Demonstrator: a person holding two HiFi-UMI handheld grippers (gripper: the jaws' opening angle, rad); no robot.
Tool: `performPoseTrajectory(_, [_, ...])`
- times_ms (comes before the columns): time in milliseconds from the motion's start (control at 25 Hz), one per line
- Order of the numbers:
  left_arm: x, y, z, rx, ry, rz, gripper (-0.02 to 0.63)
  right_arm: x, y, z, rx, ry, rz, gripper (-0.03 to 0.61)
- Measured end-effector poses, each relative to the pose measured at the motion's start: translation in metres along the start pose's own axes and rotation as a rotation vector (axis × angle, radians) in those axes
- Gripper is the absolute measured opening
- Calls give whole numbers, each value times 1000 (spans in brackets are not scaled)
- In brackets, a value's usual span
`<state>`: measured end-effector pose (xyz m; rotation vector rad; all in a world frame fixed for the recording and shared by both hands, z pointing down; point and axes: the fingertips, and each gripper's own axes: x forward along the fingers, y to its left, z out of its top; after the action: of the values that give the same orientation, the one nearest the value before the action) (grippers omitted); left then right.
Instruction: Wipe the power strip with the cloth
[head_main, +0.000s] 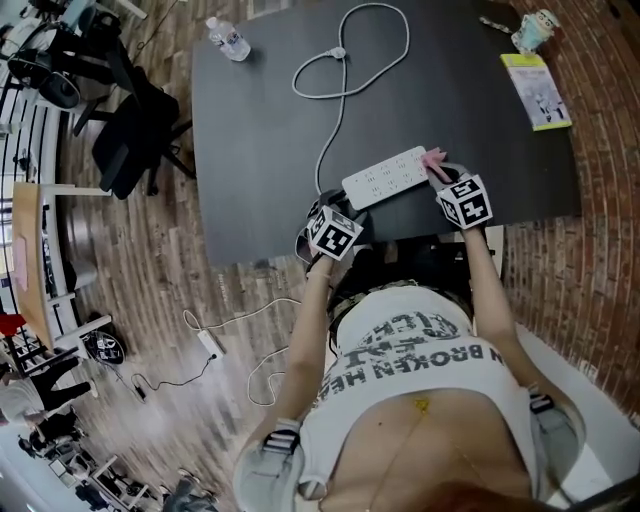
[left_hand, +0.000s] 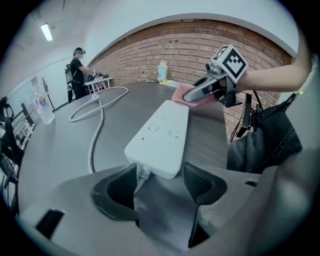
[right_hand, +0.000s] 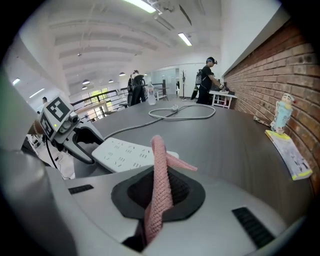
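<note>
The white power strip lies near the front edge of the dark table. Its cable loops away toward the far side. My left gripper is open, its jaws standing on either side of the strip's cord end. It shows at the strip's left end in the head view. My right gripper is shut on a pink cloth, which it holds at the strip's right end. In the left gripper view the cloth rests against the strip's far end.
A water bottle stands at the table's far left. A yellow booklet and a small figurine sit at the far right, by the brick wall. A black office chair stands left of the table. People work at a distant bench.
</note>
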<state>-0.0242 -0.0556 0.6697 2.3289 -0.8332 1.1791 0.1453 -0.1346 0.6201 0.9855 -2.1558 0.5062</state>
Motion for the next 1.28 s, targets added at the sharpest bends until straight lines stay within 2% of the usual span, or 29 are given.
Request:
performPoseTrajectory(120, [-18,-3,15,17,-65,25,281,-10,16,20,-42,-86,52,17])
performPoseTrajectory(280, [-44,-15,50,-9,-254,1,236,-16,45,37,-100,-145,134,17])
performPoseTrajectory(320, [-53,-17,60,-18,-303,-2,213,-18,52,41,-110,-160,155,17])
performPoseTrajectory(480, [-85,-25,93,-54,-456,11,43,-32,77,61,-140,-254,210,17])
performPoseTrajectory(560, [-98,-27,105,-65,-511,20,17,-40,85,73,-148,-303,220,17])
performPoseTrajectory(880, [-145,-32,141,-60,-645,55,8,-86,116,122,-132,-488,236,17])
performPoseTrajectory(1280, [-206,-41,178,-20,-776,119,8,-130,139,164,-143,-610,215,17])
